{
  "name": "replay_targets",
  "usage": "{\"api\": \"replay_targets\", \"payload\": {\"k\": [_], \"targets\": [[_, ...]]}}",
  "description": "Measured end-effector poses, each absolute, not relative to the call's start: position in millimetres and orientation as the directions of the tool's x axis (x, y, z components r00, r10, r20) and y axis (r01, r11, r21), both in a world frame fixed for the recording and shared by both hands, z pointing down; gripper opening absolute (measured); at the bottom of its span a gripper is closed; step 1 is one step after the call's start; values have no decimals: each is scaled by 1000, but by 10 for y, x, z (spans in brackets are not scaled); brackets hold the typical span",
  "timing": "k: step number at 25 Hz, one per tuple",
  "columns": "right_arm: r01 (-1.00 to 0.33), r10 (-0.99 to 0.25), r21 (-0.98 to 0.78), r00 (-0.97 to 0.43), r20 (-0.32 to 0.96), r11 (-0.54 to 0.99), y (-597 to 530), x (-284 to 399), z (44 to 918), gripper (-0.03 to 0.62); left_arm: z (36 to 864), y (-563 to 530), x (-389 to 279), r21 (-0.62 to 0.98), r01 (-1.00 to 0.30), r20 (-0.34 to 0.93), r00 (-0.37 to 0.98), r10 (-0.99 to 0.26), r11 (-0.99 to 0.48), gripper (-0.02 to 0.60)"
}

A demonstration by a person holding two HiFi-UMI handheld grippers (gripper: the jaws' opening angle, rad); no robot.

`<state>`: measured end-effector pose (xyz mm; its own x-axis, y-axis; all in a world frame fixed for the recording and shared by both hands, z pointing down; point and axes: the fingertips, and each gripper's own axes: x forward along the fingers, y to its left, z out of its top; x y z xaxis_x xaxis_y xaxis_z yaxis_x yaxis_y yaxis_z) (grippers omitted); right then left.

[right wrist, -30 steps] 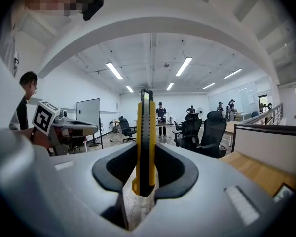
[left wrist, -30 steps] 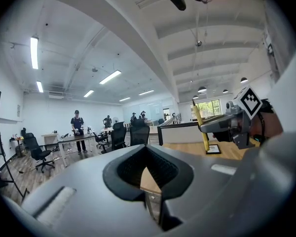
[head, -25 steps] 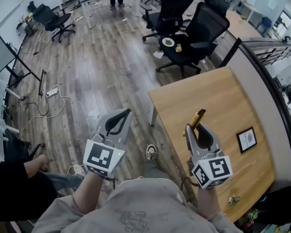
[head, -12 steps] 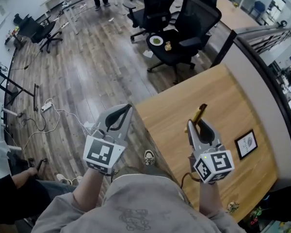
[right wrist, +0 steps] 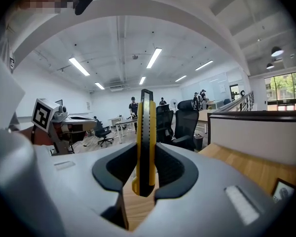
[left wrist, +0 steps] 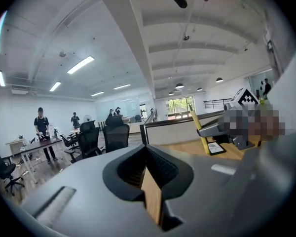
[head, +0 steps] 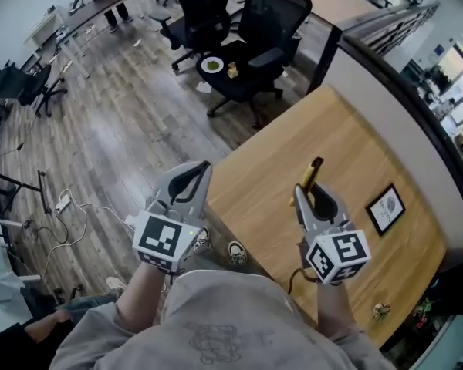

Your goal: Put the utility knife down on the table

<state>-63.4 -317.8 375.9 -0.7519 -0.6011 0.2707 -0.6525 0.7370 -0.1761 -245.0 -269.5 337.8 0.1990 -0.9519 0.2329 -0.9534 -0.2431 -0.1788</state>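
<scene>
A yellow and black utility knife (right wrist: 145, 137) stands clamped upright between the jaws of my right gripper (right wrist: 147, 174). In the head view the knife (head: 312, 177) sticks out past my right gripper (head: 315, 200), held above the wooden table (head: 270, 183). My left gripper (head: 187, 182) hangs at the table's left corner, over the edge and the floor. In the left gripper view its jaws are shut with nothing between them (left wrist: 150, 174), and the knife (left wrist: 200, 132) shows far right.
A small framed card (head: 386, 207) lies on the table to the right of my right gripper. A dark partition wall (head: 401, 91) runs along the table's far side. Black office chairs (head: 251, 41) stand on the wood floor beyond the table.
The view has swung so the table now lies further under both grippers. My left gripper, earlier over the floor, is now at the table's corner. The knife stays clamped in my right gripper.
</scene>
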Motion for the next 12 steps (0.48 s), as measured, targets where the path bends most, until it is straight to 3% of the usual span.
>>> {"api": "replay_targets", "payload": {"k": [12], "targets": [[-790, -732, -184, -612, 299, 585, -3499, -830, 3795, 120, 3400, -3362, -2683, -169, -881, 246, 396, -885, -441, 2]]}}
